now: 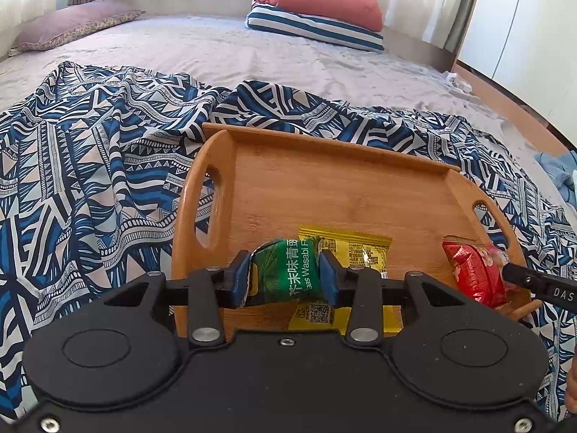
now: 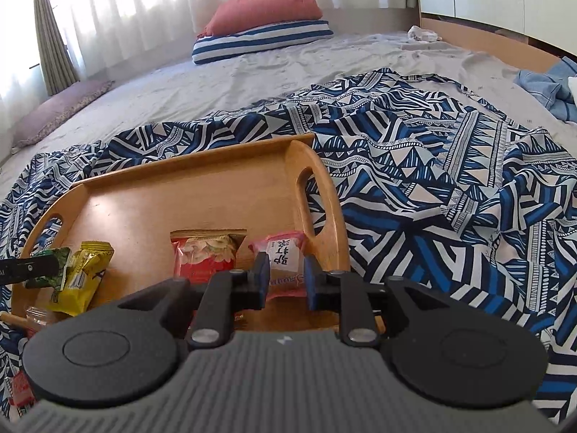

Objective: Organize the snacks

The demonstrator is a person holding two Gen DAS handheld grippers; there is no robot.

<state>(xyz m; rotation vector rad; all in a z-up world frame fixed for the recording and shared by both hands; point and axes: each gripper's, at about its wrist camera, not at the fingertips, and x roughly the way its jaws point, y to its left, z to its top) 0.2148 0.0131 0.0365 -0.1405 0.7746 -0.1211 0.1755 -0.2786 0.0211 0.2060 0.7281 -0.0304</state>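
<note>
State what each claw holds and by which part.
Left claw pinches the green wasabi packet across its middle, side to side. Right claw pinches the pink snack packet across its lower half.

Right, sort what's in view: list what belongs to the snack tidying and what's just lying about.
Job: wooden tray; green wasabi packet in left claw; pink packet in right claw; yellow packet; red packet.
Lying about: patterned cloth; pillows; blue clothing.

Wooden tray [image 1: 324, 187] smooth, satin; green packet [image 1: 288, 270] glossy foil; patterned cloth [image 2: 432, 180] matt.
</note>
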